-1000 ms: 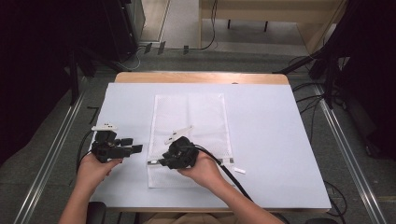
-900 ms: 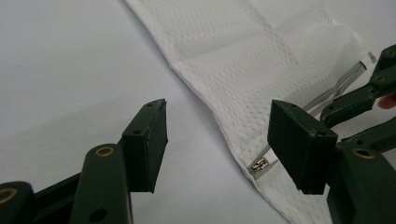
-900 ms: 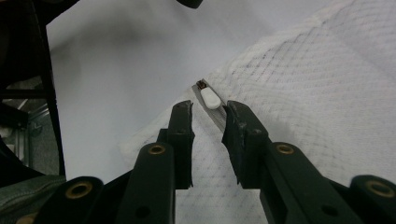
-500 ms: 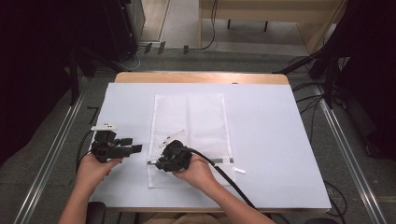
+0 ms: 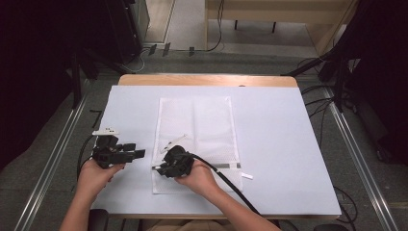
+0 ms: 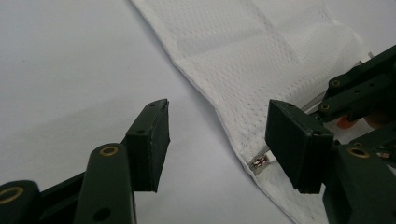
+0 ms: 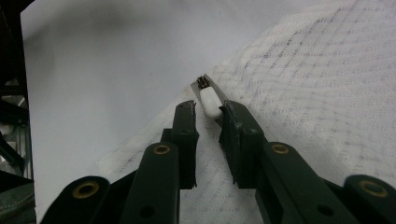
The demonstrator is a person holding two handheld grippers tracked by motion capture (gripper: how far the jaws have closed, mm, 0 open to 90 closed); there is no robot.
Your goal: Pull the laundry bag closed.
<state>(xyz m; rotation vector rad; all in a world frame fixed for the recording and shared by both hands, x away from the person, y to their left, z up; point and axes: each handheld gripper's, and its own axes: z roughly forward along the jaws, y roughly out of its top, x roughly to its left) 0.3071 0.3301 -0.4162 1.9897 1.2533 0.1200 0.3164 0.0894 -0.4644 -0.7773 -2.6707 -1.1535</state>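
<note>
A white mesh bag (image 5: pixel 202 120) lies flat on the white-covered table (image 5: pixel 279 144), with its zipper (image 5: pixel 219 166) running across its near end. My right gripper (image 5: pixel 159 168) is at the zipper's left end. In the right gripper view its jaws (image 7: pixel 208 112) are pinched on the white zipper pull (image 7: pixel 209 101), with the mesh (image 7: pixel 317 84) beneath. My left gripper (image 5: pixel 138 151) hovers just left of the bag's edge, open and holding nothing. In the left gripper view, its jaws (image 6: pixel 217 135) frame the bag's corner (image 6: pixel 261 46) and the zipper's metal end (image 6: pixel 259 162).
A small white tab (image 5: pixel 248 176) lies on the cover right of the zipper. A white strip (image 5: pixel 173 141) rests on the bag. The right gripper's cable (image 5: pixel 226 185) trails toward the near edge. Wooden table edge (image 5: pixel 207 80) at the back; metal rails (image 5: pixel 57 159) flank the table.
My right gripper has slid a little left and nearer along the zipper line to the bag's left edge. The left gripper has stayed where it was.
</note>
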